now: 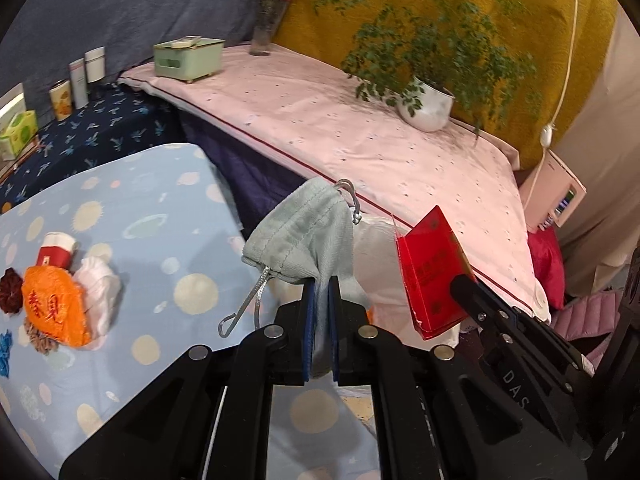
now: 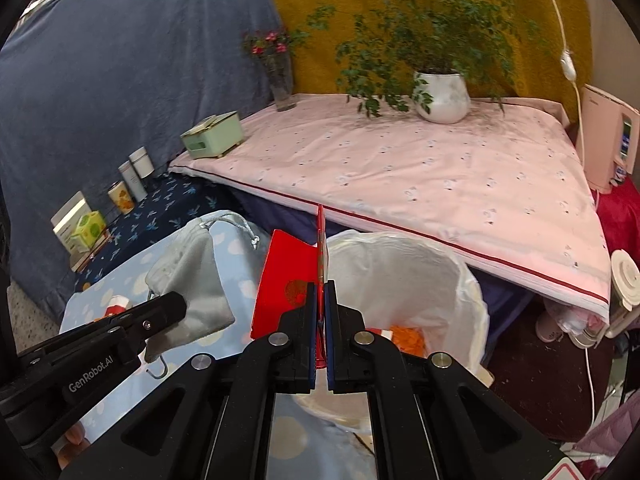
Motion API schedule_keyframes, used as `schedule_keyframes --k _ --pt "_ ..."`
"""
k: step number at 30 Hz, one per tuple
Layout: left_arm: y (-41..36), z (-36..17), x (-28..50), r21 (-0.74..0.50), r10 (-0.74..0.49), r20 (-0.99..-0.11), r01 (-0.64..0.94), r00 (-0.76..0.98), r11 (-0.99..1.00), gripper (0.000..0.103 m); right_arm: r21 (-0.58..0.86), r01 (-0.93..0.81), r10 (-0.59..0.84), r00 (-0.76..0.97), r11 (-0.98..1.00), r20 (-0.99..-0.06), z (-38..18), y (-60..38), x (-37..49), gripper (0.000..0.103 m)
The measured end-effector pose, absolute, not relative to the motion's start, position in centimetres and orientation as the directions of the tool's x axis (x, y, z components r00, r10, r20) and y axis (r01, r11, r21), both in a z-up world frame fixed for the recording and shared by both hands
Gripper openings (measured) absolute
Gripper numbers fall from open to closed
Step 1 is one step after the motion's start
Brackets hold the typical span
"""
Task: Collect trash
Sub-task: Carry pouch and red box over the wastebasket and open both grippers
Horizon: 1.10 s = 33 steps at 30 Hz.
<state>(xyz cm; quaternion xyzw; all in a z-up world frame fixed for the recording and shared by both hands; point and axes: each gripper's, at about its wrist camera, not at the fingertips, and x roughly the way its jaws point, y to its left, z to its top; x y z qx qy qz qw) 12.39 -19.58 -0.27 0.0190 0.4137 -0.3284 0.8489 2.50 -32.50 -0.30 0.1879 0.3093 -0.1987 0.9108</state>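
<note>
Across the upper right of both views we see the pink bedspread point(image 2: 440, 168), with a potted plant point(image 2: 440, 96) near its far edge, a pale green box point(image 2: 212, 136) at its left corner and a glass vase of flowers point(image 2: 282, 80) behind that. In the lower left of both views lies the light blue dotted tablecloth point(image 1: 132, 208). In the right wrist view, the white-lined trash bin point(image 2: 460, 280) stands at lower centre, just beside the tablecloth's edge and in front of the bedspread, with orange scraps point(image 2: 408, 338) visible inside it.

Our right gripper point(image 2: 320, 296) has its jaws closed to a narrow slit on the red paper packet point(image 2: 288, 280), which it holds near the bin's left rim. The packet's long axis runs roughly upright, and we see one flap edge-on pointing toward the top of the frame. In the left wrist view the same packet point(image 1: 434, 276) stands upright at centre right, tilted slightly left.

Our left gripper point(image 1: 322, 292) is pinched tight on a grey-green drawstring pouch point(image 1: 304, 236), which rises from the jaws and leans to the upper left, its silver cord point(image 1: 248, 304) dangling below.

At the left edge of the left wrist view, an orange embroidered piece point(image 1: 56, 306), a white crumpled tissue point(image 1: 102, 288) and a small red-and-white box point(image 1: 56, 250) lie clustered on the tablecloth.
</note>
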Motion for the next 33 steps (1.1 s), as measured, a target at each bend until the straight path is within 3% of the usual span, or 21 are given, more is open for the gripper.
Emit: schedule_keyframes --k 9,10,11,13,14,33 --pt "-22.9 -0.6 11.6 -0.253 -0.574 -0.723 0.625 0.386 0.739 0.01 0.233 0.517 -0.267 0.716 0.824 -0.645 -1.1 -34.6 1.4 0.007" --pt "-23.0 -0.7 11.6 -0.256 -0.57 -0.726 0.619 0.384 0.743 0.025 0.235 0.527 -0.275 0.714 0.816 -0.644 -1.1 -34.8 1.3 0.009" --pt "-23.0 -0.7 11.7 -0.254 -0.561 -0.73 0.606 0.391 0.754 0.047 0.241 0.534 -0.277 0.712 0.81 -0.645 -1.2 -35.0 1.1 0.015" --pt "-22.7 -0.6 11.6 -0.247 -0.553 -0.717 0.586 0.424 0.771 0.056 0.253 0.542 -0.281 0.715 0.801 -0.64 -1.3 -35.2 0.8 0.029" --pt "-22.7 -0.5 11.6 -0.242 -0.551 -0.716 0.588 0.428 0.772 0.056 0.253 0.545 -0.285 0.714 0.799 -0.639 -1.3 -35.2 0.7 0.033" --pt "-19.2 -0.7 13.1 -0.242 -0.51 -0.722 0.519 0.468 0.82 0.056 0.225 0.503 -0.262 0.721 0.834 -0.641 -0.8 -32.7 2.1 0.033"
